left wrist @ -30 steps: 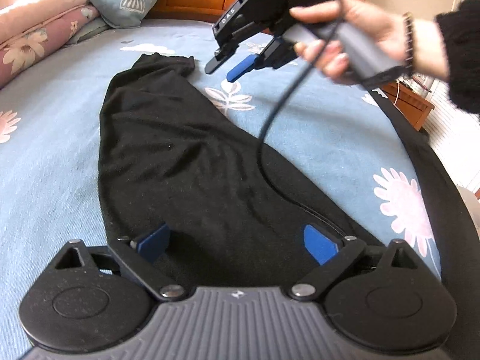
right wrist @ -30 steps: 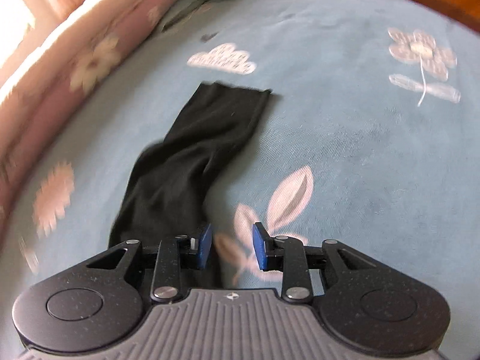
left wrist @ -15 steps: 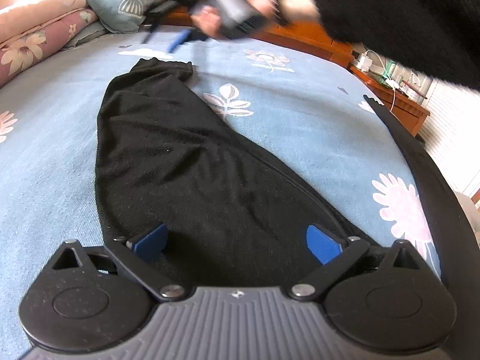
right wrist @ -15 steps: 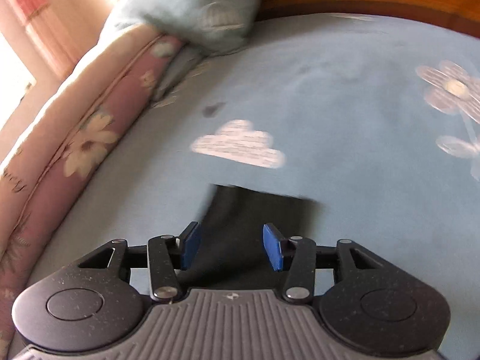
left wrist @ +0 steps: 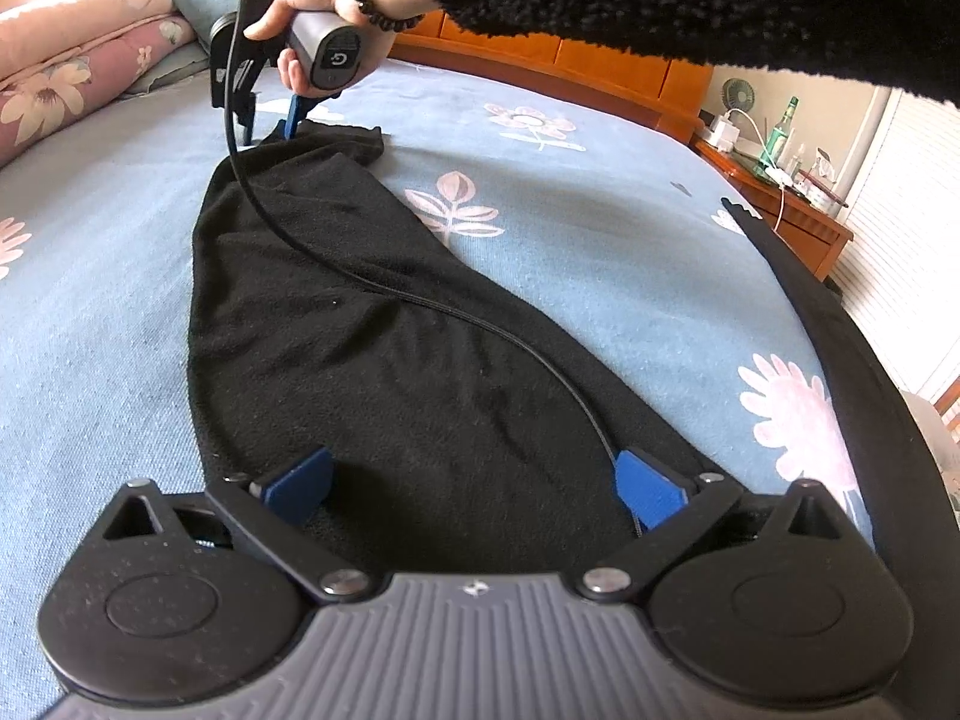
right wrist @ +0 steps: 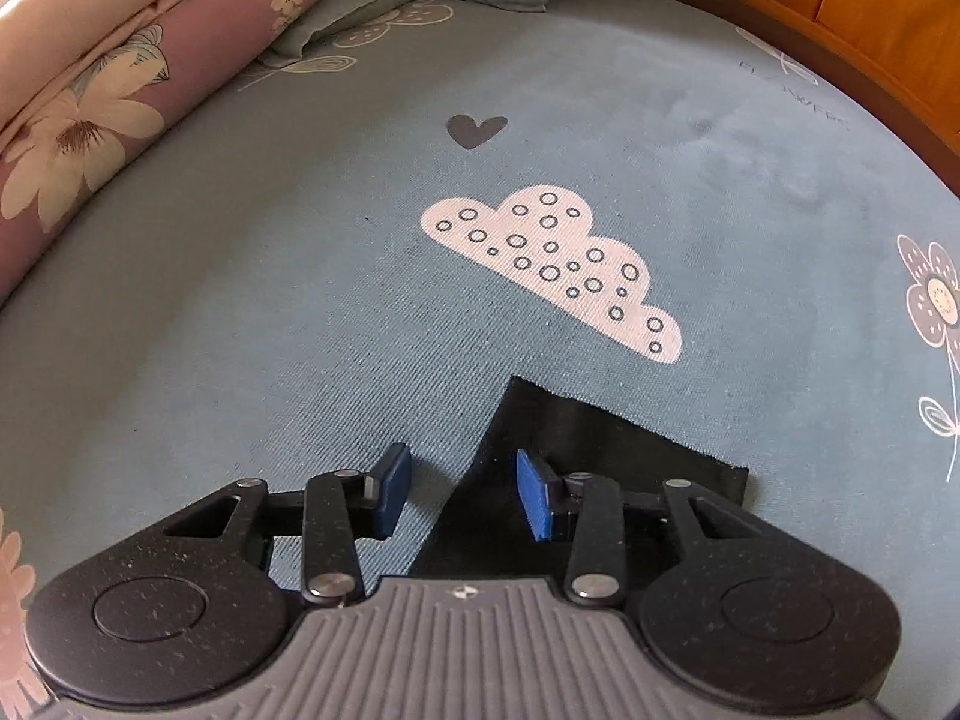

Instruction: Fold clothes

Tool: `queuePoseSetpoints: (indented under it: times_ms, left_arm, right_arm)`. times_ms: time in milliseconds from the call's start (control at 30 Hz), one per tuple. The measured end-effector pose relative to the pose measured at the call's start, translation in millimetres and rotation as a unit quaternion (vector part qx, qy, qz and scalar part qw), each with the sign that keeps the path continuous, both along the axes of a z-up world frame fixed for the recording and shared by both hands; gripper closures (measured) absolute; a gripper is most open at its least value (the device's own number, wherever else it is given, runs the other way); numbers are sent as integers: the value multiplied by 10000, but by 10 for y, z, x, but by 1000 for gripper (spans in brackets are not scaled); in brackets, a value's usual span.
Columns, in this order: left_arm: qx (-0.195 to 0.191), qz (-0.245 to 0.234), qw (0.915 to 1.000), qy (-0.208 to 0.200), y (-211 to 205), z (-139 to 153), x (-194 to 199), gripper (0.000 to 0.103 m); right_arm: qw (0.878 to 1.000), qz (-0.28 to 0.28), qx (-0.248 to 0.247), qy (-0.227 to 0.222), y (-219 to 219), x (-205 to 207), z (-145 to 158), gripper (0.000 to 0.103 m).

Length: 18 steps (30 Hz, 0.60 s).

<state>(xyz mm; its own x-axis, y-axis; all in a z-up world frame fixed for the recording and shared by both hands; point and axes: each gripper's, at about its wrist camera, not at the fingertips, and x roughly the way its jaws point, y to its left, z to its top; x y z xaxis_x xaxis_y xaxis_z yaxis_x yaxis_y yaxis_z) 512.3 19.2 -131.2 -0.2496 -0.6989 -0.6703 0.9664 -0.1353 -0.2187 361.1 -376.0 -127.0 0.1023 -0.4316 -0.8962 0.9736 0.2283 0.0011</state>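
Right tongs [right wrist: 459,489] closing astride far-left hem corner of black knit garment [left wrist: 360,324] flat on blue printed bedsheet [left wrist: 600,228]; left tongs [left wrist: 474,483] wide over near end—pinch both layers fully.

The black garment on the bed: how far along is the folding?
Barely begun. The black garment lies spread flat on the blue bedsheet, with no fold visible. The right gripper is closing over its far corner; the left gripper hovers open over the near end. All folding remains.
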Motion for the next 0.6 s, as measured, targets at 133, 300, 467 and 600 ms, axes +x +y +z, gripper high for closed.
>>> queuePoseSetpoints:
  times_ms: [133,300,467,600]
  left_arm:
    - [-2,-1,10000,47,1,3,18,3]
    - [-8,16,9999,105,-1,-2,32,3]
    - [-14,15,10000,74,-3,-9,20,3]
    - [-20,7,10000,72,-4,-14,18,3]
  right_arm:
    - [9998,-191,34,0,-48,-100,8,95]
    - [9997,-70,-219,20,-15,-108,77,100]
    - [9980,351,-483,-202,57,135,230,100]
    - [9959,640,-599,-203,113,358,250,100]
